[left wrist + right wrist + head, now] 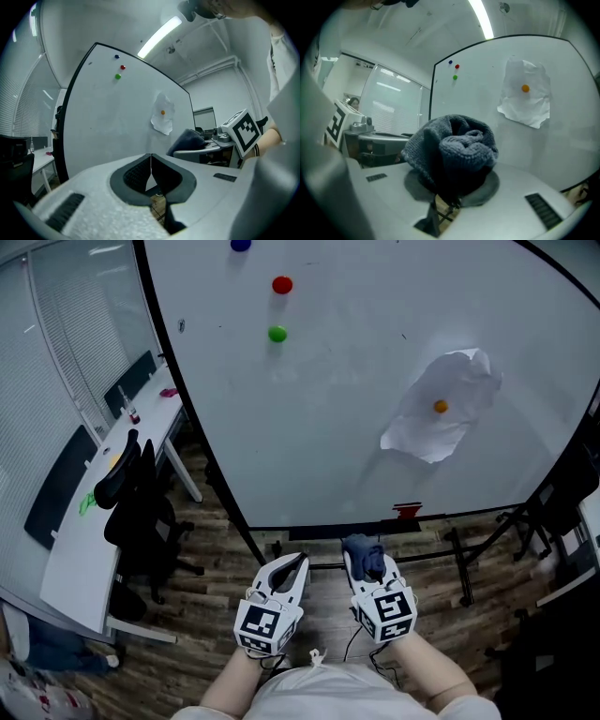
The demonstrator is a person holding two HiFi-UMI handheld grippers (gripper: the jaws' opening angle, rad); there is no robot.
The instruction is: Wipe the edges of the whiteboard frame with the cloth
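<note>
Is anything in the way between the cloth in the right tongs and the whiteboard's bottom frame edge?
Nothing visible. The right tongs hold the bunched cloth just short of the bottom frame edge, with no object between them. A small red object sits on that edge farther right and might be met when wiping along it.

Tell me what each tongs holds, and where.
Right tongs pinch the bunched cloth by its lower folds; left tongs are shut and empty.
</note>
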